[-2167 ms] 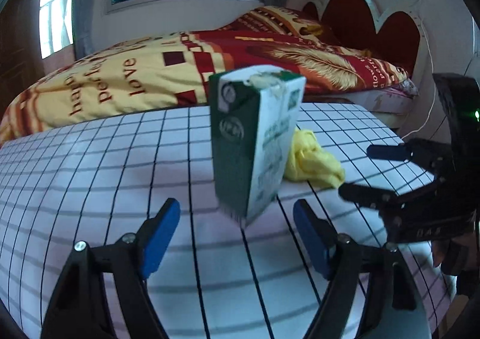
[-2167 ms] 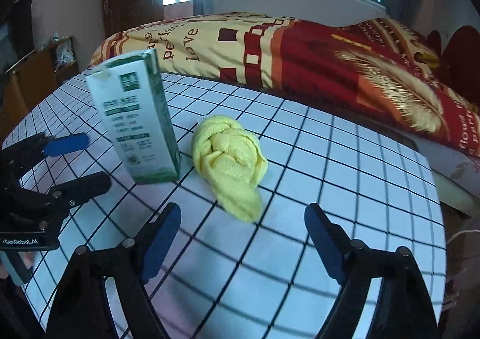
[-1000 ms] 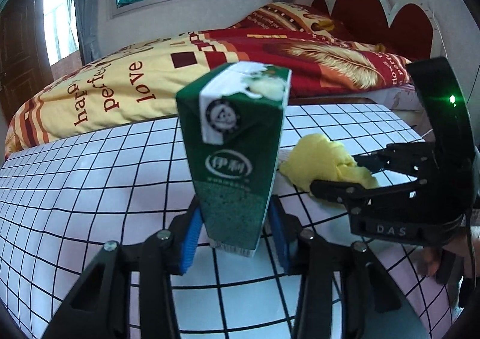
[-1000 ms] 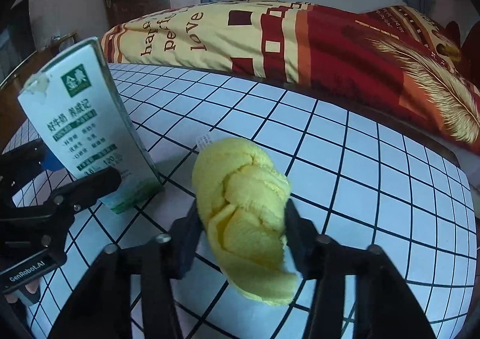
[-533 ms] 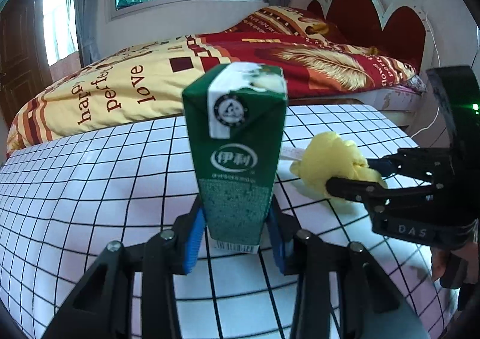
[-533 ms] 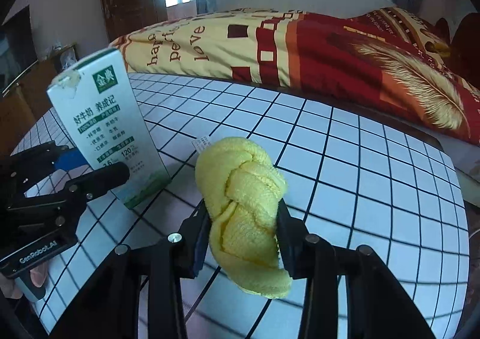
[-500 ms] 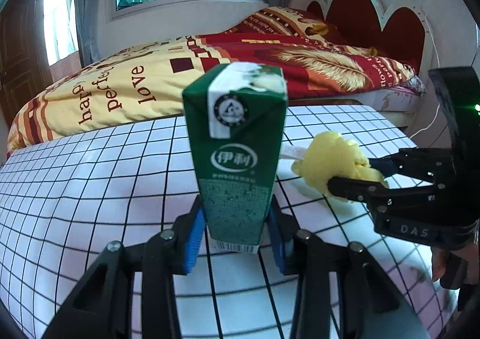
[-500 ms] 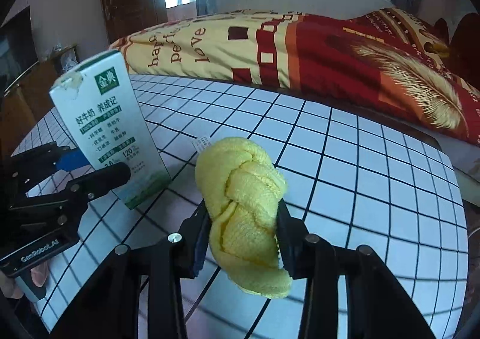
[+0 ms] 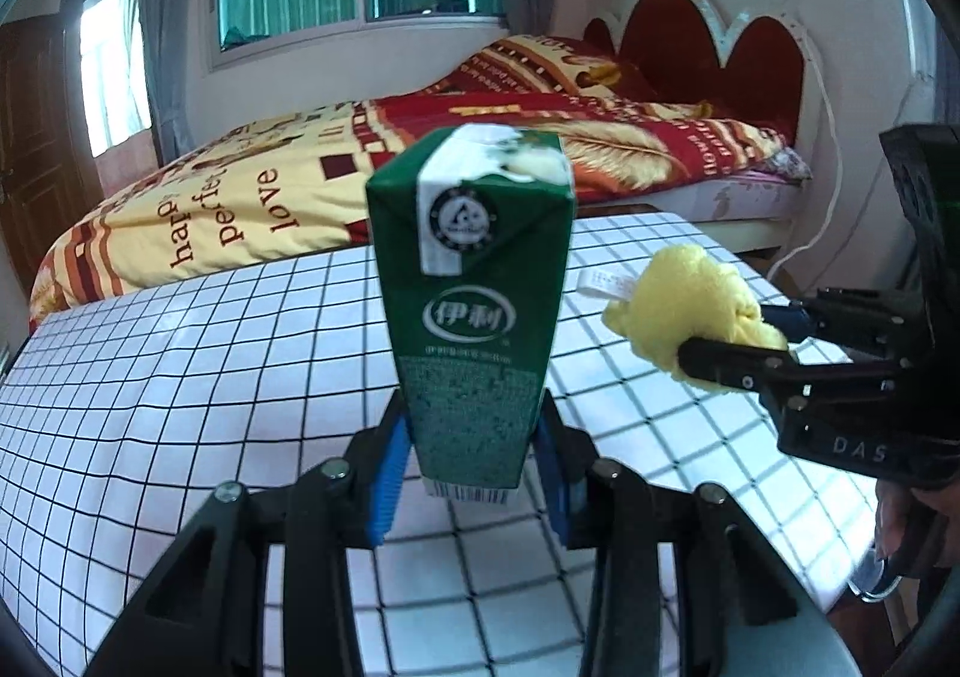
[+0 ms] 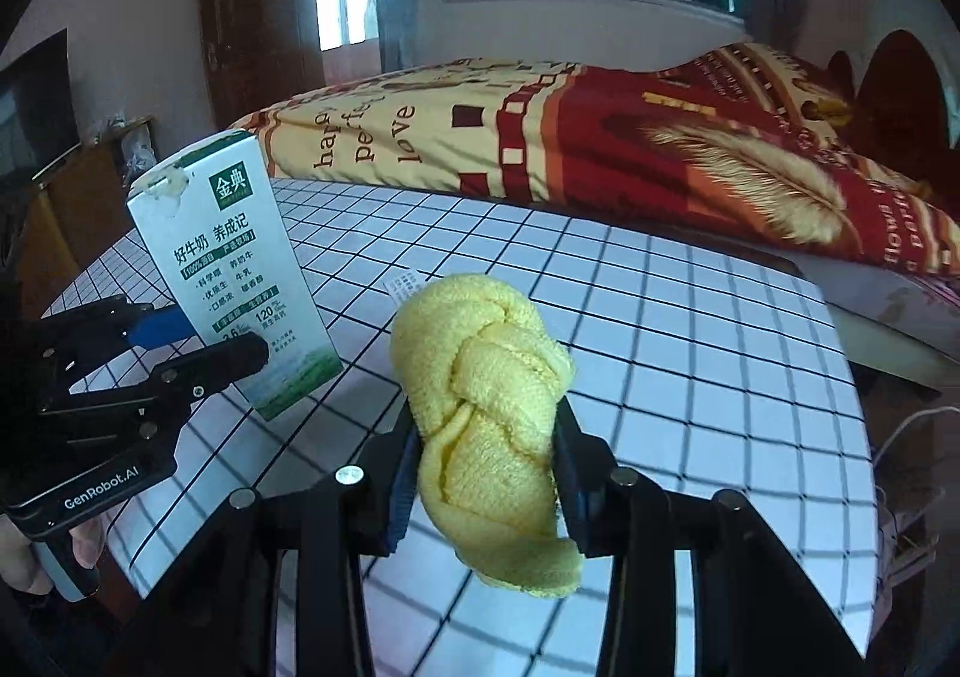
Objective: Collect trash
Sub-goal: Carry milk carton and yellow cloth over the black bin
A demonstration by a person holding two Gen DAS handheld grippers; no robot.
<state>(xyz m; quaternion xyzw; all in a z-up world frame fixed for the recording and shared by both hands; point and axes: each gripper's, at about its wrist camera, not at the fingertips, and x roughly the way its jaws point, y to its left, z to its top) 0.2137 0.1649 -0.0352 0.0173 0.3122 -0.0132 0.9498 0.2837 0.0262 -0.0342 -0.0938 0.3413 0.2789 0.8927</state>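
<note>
My left gripper [image 9: 471, 467] is shut on a green and white milk carton [image 9: 471, 311] and holds it upright above the checked table [image 9: 180, 377]. The carton also shows in the right wrist view [image 10: 231, 269], at the left, clamped low by the left gripper [image 10: 204, 341]. My right gripper [image 10: 483, 467] is shut on a knotted yellow cloth [image 10: 486, 413] and holds it above the table [image 10: 690, 377]. In the left wrist view the cloth [image 9: 690, 305] and the right gripper [image 9: 750, 341] are at the right, close to the carton.
A bed with a red and yellow quilt [image 9: 420, 155] runs along the table's far side, with a red headboard [image 9: 708, 47] at the right. A wooden cabinet [image 10: 72, 197] stands left of the table. White cables [image 10: 912, 425] hang off the table's right edge.
Both grippers closed on their objects, then lifted them off the table. Over the last half second the carton and the cloth rose higher and the table dropped lower in both views.
</note>
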